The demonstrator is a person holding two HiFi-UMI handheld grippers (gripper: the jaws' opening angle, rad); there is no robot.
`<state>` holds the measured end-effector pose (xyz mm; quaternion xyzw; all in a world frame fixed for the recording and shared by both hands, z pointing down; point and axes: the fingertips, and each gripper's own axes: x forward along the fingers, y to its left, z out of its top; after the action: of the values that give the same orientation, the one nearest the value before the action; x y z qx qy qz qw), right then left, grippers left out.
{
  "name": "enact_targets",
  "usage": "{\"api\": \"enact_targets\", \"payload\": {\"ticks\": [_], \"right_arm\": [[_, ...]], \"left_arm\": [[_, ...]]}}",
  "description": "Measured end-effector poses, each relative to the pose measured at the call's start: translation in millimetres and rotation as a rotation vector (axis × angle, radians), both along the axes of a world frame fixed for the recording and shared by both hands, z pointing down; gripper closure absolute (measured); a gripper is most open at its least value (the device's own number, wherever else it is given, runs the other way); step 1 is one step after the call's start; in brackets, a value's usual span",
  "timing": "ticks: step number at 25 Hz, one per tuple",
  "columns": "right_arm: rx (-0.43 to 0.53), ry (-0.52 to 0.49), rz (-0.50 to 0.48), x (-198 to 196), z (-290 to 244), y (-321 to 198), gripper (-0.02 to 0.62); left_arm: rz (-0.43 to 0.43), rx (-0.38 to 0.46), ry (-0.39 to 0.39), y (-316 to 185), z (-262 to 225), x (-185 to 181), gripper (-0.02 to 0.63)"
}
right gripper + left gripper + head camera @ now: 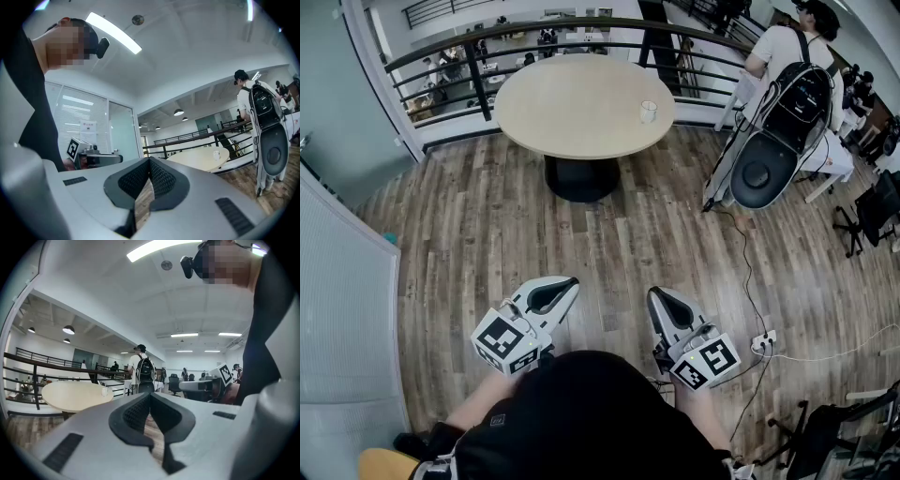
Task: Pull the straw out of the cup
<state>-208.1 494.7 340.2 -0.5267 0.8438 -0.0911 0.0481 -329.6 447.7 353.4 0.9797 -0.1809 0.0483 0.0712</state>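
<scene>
Wood floor [609,234] with round table [572,98] at far side, in front of black railing [441,56]. On tabletop, near its right edge, white cup [648,112], upright; straw too small to make out in any view. Low in foreground, left gripper [567,284] and right gripper [659,296], held side by side above floor, about level, tips toward table, well apart from cup. Left jaws closed, pads meeting at tips, nothing between them, only floor visible through gap behind the pads. Right jaws likewise fully closed and empty. At rear of left gripper, cube [508,342] with square markers; second cube [705,362] at rear of right gripper. Right of table, person [787,56] standing with back turned, wearing black backpack [802,94]. Power strip [762,341] on floor just right of right gripper, with cable [744,262] running across floor toward person. In both gripper views, table and cup far beyond closed jaws, person with backpack to right of table.
</scene>
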Motion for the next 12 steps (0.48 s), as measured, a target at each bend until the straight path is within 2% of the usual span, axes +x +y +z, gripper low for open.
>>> {"api": "enact_targets", "payload": {"ticks": [7, 12], "right_arm": [[-0.007, -0.003, 0.005, 4.3, -1.0, 3.0, 0.575], [-0.004, -0.006, 0.024, 28.5, 2.5, 13.5, 0.575]], "left_arm": [[0.01, -0.001, 0.0, 0.7, -3.4, 6.7, 0.597], [0.022, -0.004, -0.006, 10.0, 0.6, 30.1, 0.597]]}}
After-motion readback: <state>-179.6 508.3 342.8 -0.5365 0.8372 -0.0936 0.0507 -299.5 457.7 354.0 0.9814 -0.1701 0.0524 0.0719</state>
